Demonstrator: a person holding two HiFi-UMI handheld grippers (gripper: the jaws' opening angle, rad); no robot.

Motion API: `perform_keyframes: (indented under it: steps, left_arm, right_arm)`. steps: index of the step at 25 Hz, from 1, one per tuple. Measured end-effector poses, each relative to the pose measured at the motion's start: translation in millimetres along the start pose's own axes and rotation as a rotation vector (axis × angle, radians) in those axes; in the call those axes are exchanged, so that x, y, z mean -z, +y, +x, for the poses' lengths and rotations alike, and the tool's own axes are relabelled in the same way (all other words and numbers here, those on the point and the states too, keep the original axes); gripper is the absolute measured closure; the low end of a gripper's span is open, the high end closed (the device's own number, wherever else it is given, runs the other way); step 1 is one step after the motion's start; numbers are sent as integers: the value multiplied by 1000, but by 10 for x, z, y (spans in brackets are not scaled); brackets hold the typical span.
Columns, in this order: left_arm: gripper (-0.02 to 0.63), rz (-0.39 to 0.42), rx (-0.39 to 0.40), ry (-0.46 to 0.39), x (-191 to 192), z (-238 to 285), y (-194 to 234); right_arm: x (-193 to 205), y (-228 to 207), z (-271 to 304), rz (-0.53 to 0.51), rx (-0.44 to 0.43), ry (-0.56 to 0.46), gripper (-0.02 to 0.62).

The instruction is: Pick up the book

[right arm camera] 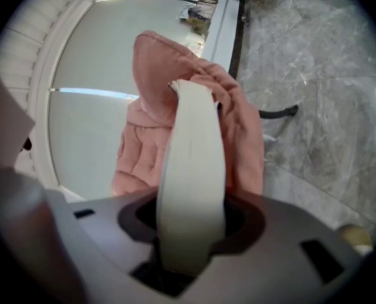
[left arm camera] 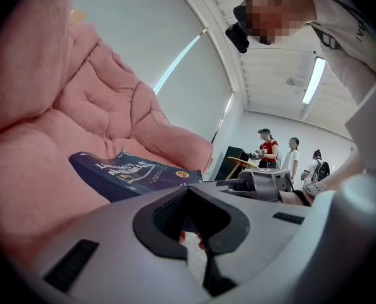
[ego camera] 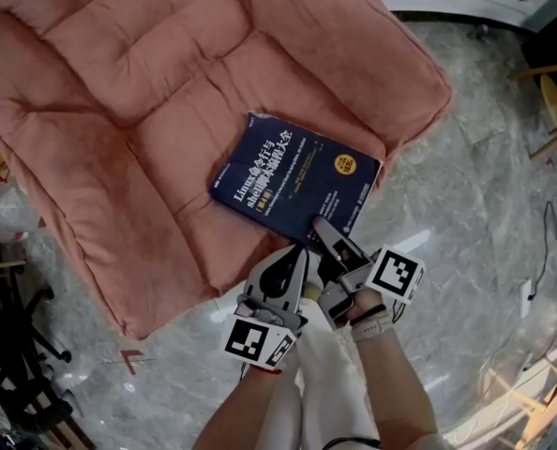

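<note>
Pinching the book (ego camera: 295, 178) by its near edge, the right gripper (ego camera: 323, 232) has its hold while the left gripper (ego camera: 299, 259) hangs pressed together, empty; the book lies on the cushion (ego camera: 119, 111), not yet lifted.

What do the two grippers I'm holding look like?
The left gripper and right gripper are both light grey, wedge-shaped plastic bodies with black lining inside the jaws. Each carries a white cube printed with black square markers. A pale strap wraps the right wrist, and no sleeves cover the forearms.
</note>
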State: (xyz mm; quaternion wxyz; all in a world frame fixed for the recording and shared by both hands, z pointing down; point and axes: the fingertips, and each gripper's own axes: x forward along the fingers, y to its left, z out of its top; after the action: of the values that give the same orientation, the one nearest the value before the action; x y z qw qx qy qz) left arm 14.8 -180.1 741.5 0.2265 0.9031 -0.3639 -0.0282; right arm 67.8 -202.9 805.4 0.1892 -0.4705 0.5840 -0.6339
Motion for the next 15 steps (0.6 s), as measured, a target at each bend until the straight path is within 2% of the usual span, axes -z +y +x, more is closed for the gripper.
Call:
perform_keyframes:
  steps: [15]
  left_arm:
    - [594,-7,-40,-11,-229,-197,-6]
  right_arm:
    - [70,171,-101,56,27,-6,416]
